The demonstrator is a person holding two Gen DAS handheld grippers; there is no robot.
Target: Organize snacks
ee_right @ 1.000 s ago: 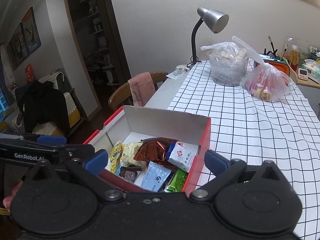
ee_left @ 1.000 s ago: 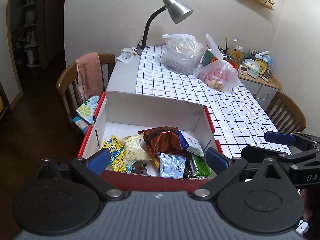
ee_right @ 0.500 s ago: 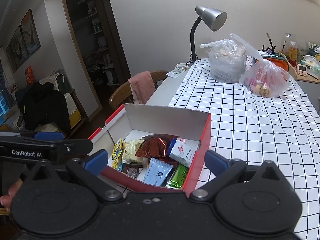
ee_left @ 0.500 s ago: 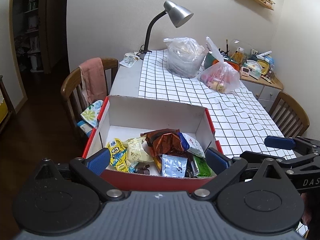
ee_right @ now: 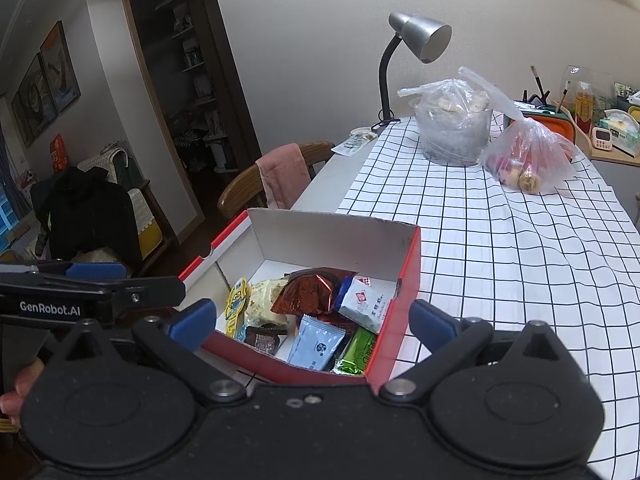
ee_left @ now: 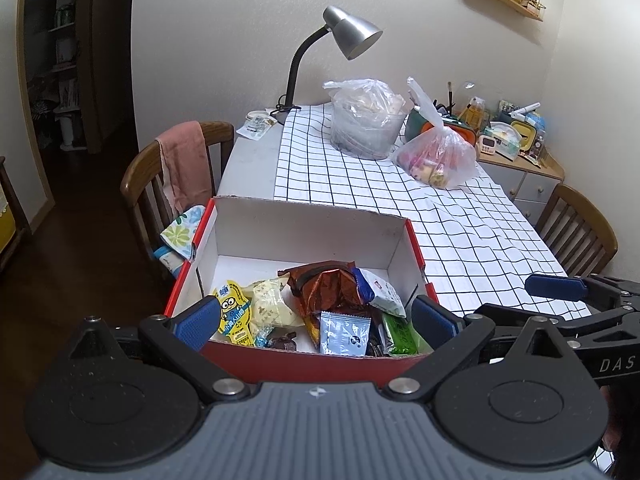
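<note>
A red box with white inside [ee_left: 308, 236] [ee_right: 408, 268] sits at the near end of the table. It holds several snack packets: a yellow cartoon packet [ee_left: 232, 312], a cream packet [ee_left: 270, 304], a copper foil bag [ee_left: 324, 286] [ee_right: 308, 292], a pale blue sachet [ee_left: 344, 332] [ee_right: 316, 342], a white packet [ee_right: 366, 306] and a green bar [ee_left: 400, 334] [ee_right: 358, 354]. My left gripper [ee_left: 316, 322] is open and empty, just short of the box's near wall. My right gripper [ee_right: 312, 320] is open and empty, beside it on the right.
The table has a black-grid white cloth [ee_left: 460, 216]. At the far end stand a desk lamp [ee_left: 348, 36], a clear bagged container [ee_left: 368, 120] and a plastic bag of food [ee_left: 440, 156]. Wooden chairs stand at the left [ee_left: 176, 168] and right [ee_left: 580, 236].
Both grippers have pulled back and risen slightly; the box sits a little farther and lower in both views. Nothing was picked up.
</note>
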